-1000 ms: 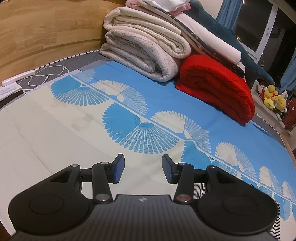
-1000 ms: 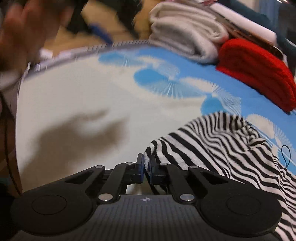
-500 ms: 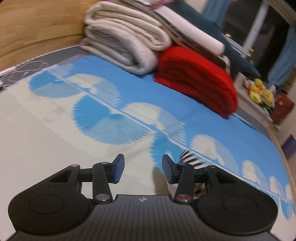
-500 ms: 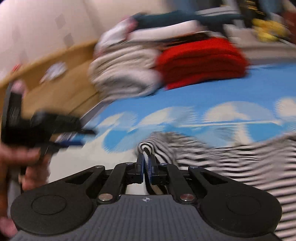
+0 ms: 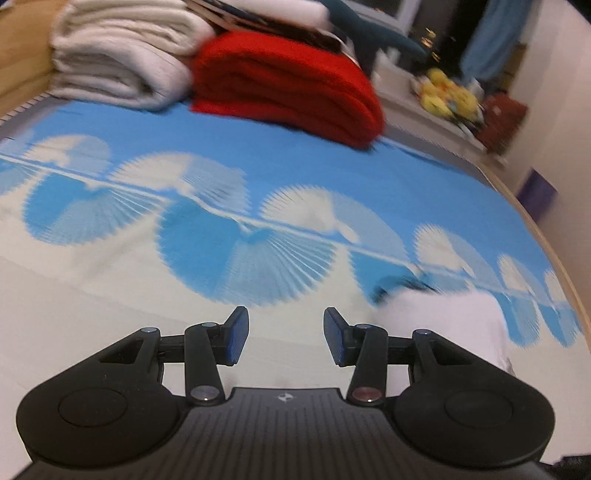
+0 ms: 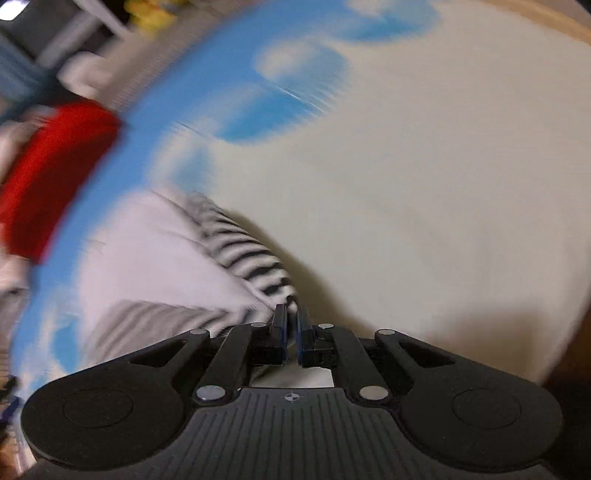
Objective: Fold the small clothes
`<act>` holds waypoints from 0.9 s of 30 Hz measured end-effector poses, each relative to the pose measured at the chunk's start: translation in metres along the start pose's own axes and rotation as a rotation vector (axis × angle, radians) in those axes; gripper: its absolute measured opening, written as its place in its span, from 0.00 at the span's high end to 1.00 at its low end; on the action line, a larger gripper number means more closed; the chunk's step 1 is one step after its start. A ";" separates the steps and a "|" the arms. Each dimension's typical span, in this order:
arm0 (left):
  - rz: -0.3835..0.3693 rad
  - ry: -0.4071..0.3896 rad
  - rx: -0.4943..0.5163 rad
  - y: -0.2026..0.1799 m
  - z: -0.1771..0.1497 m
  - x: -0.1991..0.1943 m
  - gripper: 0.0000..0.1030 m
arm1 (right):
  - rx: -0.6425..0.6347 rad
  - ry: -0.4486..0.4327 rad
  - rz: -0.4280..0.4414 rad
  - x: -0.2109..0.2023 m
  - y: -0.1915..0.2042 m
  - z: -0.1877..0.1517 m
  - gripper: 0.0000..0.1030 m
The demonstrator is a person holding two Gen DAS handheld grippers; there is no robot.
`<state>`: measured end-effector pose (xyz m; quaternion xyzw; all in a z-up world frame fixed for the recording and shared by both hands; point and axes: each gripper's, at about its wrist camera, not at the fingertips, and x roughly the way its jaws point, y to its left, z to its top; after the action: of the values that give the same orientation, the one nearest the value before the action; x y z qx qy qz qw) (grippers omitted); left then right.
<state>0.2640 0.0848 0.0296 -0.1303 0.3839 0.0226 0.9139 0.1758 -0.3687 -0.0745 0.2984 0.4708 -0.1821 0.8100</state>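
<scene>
Our right tool pinches the striped garment at lower centre, its jaws easing apart; blur hides the cloth's shape. Our left tool stands open over the bed sheet, empty, beside a smeared white cloth.

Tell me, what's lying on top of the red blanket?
A pile of folded bedding rests partly on the red blanket, with a dark teal piece behind. How deep the pile goes is cut off and blurred.
</scene>
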 end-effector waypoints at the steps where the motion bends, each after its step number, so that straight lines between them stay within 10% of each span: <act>1: -0.019 0.018 0.017 -0.008 -0.003 0.005 0.52 | 0.022 -0.012 -0.013 0.000 -0.005 0.004 0.92; 6: -0.131 0.109 0.044 -0.037 -0.018 0.028 0.52 | -0.040 -0.108 0.255 -0.006 0.015 0.031 0.81; 10: -0.141 0.143 0.054 -0.044 -0.022 0.042 0.52 | -0.203 0.002 0.460 0.024 0.060 0.048 0.57; 22: -0.255 0.242 0.070 -0.058 -0.026 0.057 0.41 | -0.411 0.126 0.268 0.066 0.091 0.036 0.57; 26: -0.286 0.274 0.120 -0.072 -0.037 0.056 0.31 | -0.403 0.186 0.339 0.057 0.072 0.040 0.79; 27: -0.283 0.278 0.136 -0.076 -0.040 0.055 0.31 | -0.406 0.196 0.356 0.054 0.070 0.039 0.98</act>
<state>0.2858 -0.0020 -0.0199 -0.1229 0.4847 -0.1504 0.8528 0.2680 -0.3425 -0.0847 0.2241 0.5141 0.0907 0.8230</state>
